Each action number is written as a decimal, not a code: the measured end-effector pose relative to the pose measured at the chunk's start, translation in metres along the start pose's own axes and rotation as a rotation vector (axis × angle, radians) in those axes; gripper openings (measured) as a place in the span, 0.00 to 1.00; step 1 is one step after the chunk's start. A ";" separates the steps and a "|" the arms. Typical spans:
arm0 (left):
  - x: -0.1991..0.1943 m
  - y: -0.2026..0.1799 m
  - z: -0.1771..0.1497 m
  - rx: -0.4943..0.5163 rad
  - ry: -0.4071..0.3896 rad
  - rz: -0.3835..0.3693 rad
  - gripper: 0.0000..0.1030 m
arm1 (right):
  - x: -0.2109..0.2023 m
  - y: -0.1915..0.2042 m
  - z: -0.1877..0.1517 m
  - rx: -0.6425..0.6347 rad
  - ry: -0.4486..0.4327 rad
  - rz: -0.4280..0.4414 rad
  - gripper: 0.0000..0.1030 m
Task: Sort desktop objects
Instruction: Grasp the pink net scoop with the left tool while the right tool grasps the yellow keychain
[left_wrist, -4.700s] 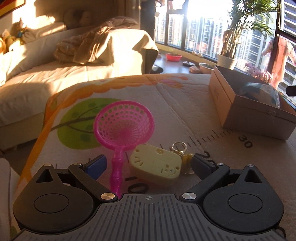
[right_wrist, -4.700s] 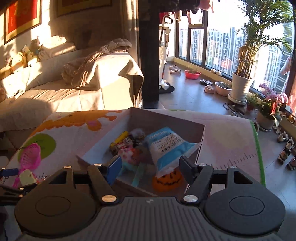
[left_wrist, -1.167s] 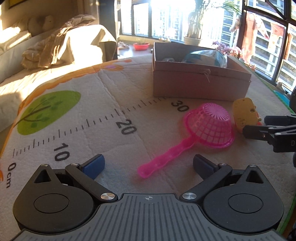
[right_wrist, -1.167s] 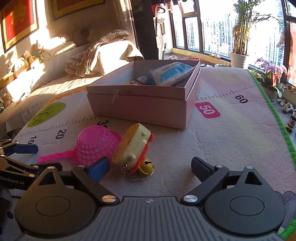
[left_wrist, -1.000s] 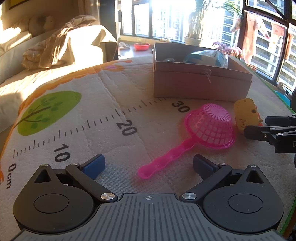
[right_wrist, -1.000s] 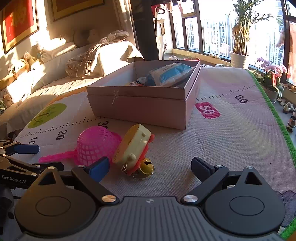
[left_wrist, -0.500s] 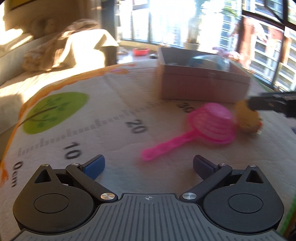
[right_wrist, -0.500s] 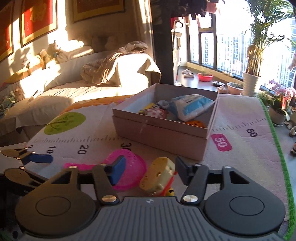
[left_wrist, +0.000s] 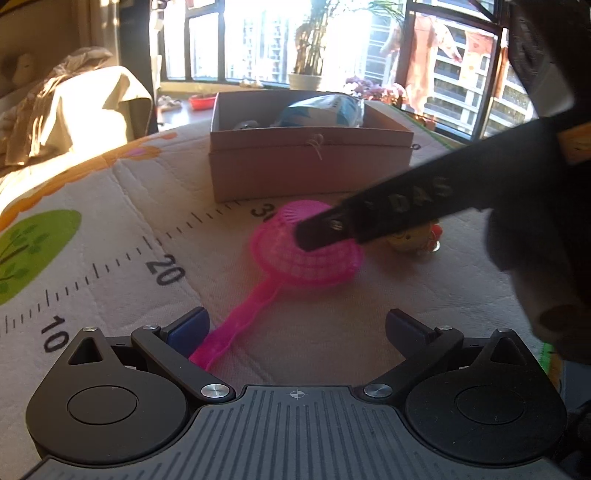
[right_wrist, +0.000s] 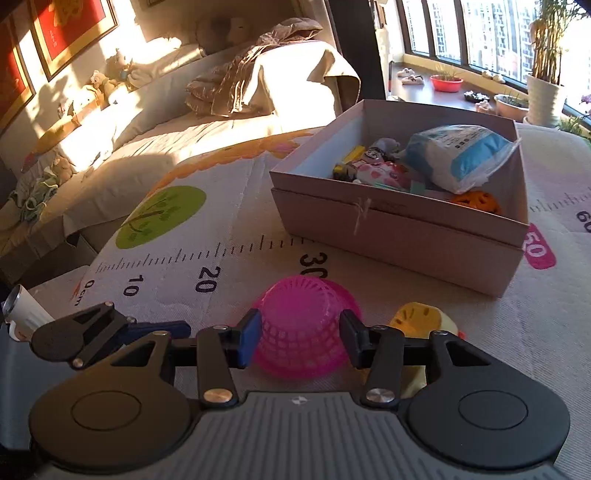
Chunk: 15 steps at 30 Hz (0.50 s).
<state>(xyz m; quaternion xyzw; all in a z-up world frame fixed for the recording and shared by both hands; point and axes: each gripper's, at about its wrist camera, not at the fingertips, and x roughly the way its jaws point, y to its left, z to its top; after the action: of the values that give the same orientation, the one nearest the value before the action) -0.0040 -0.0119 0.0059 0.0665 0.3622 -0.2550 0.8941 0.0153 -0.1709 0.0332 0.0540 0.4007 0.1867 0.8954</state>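
A pink plastic strainer (left_wrist: 314, 258) lies upside down on the ruler-print mat, its handle pointing toward my left gripper (left_wrist: 295, 328), which is open and empty. My right gripper (right_wrist: 299, 334) is open, its two fingers on either side of the strainer's bowl (right_wrist: 303, 332); whether they touch it I cannot tell. In the left wrist view its finger (left_wrist: 388, 214) reaches over the bowl. A yellow toy with a bell (right_wrist: 424, 325) lies just right of the strainer. The open cardboard box (right_wrist: 406, 236) stands behind them.
The box holds a blue-white packet (right_wrist: 461, 155), an orange pumpkin toy (right_wrist: 476, 201) and small figures. A sofa with a blanket (right_wrist: 258, 81) lies beyond the mat's far left edge. Windows and potted plants (right_wrist: 543, 96) are at the back right.
My right gripper has swung left from the yellow toy and now straddles the strainer's bowl. My left gripper has come closer, with the handle's end now by its left finger.
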 end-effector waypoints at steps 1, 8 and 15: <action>-0.002 0.003 -0.001 -0.012 -0.001 -0.008 1.00 | 0.004 0.003 0.003 -0.007 -0.003 0.010 0.46; -0.013 0.015 -0.008 -0.057 -0.011 -0.006 1.00 | 0.015 0.024 0.008 -0.045 0.011 0.092 0.46; -0.006 0.016 -0.005 -0.074 -0.013 0.096 1.00 | -0.039 0.000 0.001 -0.097 -0.171 -0.177 0.66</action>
<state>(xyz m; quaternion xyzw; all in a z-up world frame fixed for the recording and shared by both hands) -0.0025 0.0058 0.0056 0.0490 0.3621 -0.1988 0.9094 -0.0077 -0.1855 0.0615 -0.0091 0.3165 0.1206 0.9409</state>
